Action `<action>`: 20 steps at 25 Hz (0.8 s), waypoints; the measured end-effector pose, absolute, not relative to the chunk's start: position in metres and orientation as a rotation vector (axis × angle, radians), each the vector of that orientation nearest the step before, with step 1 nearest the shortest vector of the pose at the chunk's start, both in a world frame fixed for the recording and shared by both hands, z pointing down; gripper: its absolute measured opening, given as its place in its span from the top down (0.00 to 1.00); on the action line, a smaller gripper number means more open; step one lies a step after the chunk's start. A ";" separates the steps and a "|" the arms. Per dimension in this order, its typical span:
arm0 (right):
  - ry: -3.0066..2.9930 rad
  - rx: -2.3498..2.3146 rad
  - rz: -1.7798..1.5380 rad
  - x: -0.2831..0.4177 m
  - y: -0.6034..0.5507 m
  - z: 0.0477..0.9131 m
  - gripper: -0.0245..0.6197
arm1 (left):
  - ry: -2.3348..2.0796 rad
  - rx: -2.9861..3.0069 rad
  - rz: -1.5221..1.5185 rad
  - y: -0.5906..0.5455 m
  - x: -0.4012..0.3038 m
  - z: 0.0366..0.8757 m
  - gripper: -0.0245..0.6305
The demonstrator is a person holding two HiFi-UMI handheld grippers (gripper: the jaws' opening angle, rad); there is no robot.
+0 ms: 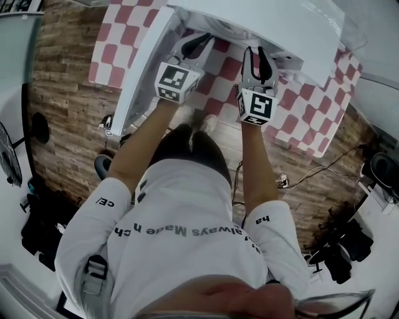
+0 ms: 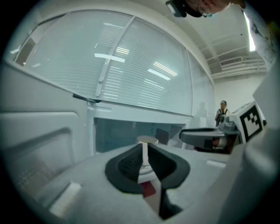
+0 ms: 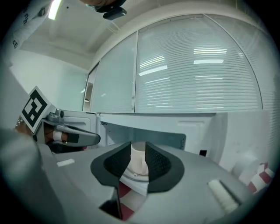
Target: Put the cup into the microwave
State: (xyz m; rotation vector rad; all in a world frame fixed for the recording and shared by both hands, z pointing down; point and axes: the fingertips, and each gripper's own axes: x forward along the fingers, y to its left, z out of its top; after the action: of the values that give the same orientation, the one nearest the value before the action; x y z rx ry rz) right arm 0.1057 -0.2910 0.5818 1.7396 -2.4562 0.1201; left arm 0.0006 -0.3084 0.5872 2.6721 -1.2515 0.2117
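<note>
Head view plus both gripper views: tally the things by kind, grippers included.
Microwave: 1
Cup: 1
Checkered cloth: 1
Grippers: 2 (left gripper, right gripper)
Total: 5

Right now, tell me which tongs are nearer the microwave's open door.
Left. The left tongs are right beside the open door, on its inner side. The right tongs are farther from it, beyond the left ones, in front of the microwave.
</note>
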 end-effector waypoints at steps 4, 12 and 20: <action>-2.463 1.752 0.149 0.114 -0.261 0.550 0.82 | -1.246 2.669 0.217 -0.279 -0.001 0.568 0.89; -2.496 1.755 0.181 0.122 -0.208 0.484 0.84 | -1.207 2.755 0.182 -0.227 -0.003 0.493 0.87; -2.502 1.740 0.148 0.124 -0.160 0.420 0.85 | -1.235 2.774 0.192 -0.188 -0.022 0.443 0.87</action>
State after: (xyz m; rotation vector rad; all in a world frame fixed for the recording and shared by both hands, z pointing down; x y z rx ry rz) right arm 0.1245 -0.1599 0.4199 1.7399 -2.5015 0.1475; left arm -0.0225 -0.1878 0.4429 2.7736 -1.2346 0.1916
